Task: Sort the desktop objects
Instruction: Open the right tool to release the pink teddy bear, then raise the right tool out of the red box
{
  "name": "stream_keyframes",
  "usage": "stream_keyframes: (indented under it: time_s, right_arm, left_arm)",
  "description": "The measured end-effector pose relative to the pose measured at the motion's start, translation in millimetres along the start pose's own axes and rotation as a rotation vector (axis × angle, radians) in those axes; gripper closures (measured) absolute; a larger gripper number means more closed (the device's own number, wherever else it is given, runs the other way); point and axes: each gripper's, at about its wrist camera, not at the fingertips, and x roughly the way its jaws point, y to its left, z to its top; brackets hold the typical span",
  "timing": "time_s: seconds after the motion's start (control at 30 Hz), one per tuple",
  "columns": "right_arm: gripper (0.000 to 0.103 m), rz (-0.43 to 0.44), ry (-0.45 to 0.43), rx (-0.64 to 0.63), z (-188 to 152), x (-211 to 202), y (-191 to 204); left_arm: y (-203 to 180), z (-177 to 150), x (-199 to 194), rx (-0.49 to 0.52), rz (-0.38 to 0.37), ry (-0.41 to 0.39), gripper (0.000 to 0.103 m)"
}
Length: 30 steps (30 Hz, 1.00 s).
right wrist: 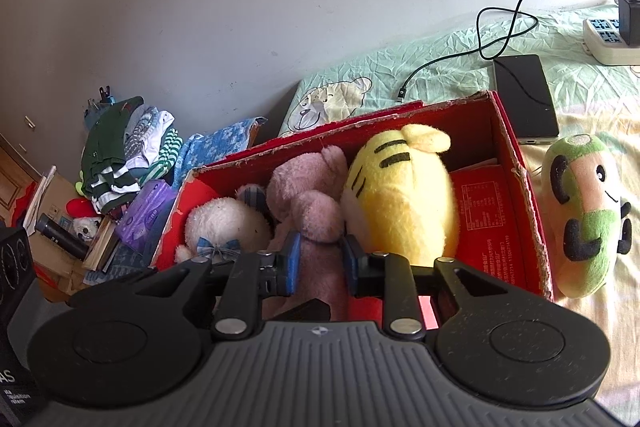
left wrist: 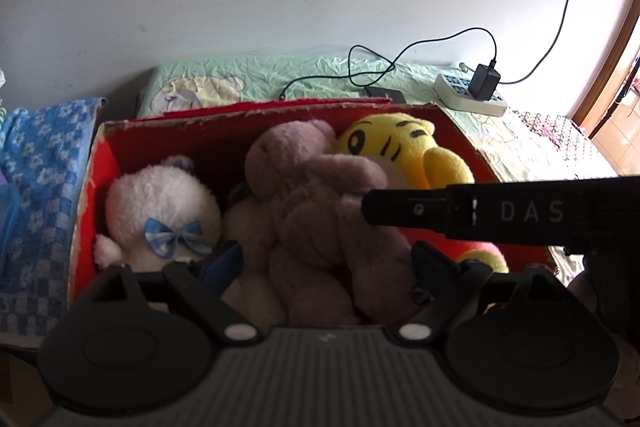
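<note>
1. A red cardboard box (left wrist: 92,187) fills the centre of the left wrist view, holding a white plush with a blue bow (left wrist: 160,211), a mauve teddy bear (left wrist: 316,211) and a yellow striped plush (left wrist: 404,147).
2. The left gripper (left wrist: 326,259) hovers at the box's near edge, its jaws spread wide apart on either side of the mauve bear.
3. In the right wrist view, the right gripper (right wrist: 318,259) has its jaws narrowly parted around the mauve bear's body; whether the blue pads (right wrist: 294,255) press the fur cannot be told.
4. Only the right wrist view shows a green-and-peach plush (right wrist: 584,215) lying on the bed at right, outside the box, and a clothes pile (right wrist: 124,151) at left.
5. A power strip (left wrist: 468,95) sits at upper right of the left wrist view.
</note>
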Motion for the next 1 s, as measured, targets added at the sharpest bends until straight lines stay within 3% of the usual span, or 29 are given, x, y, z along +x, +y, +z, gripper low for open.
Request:
stream_keyframes:
  time_s: [0.57,1.0]
  right_arm:
    - [0.078,-0.028,-0.025,0.000,-13.6,-14.4,-0.9]
    - [0.077,0.004,-0.029,0.024,-16.6,-21.8,-6.0]
  left_arm:
    - [-10.5,-1.6,-5.6,0.009,0.083,0.033,0.006]
    - [-17.4,-0.9,-1.7,0.015,0.106,0.058,0.004]
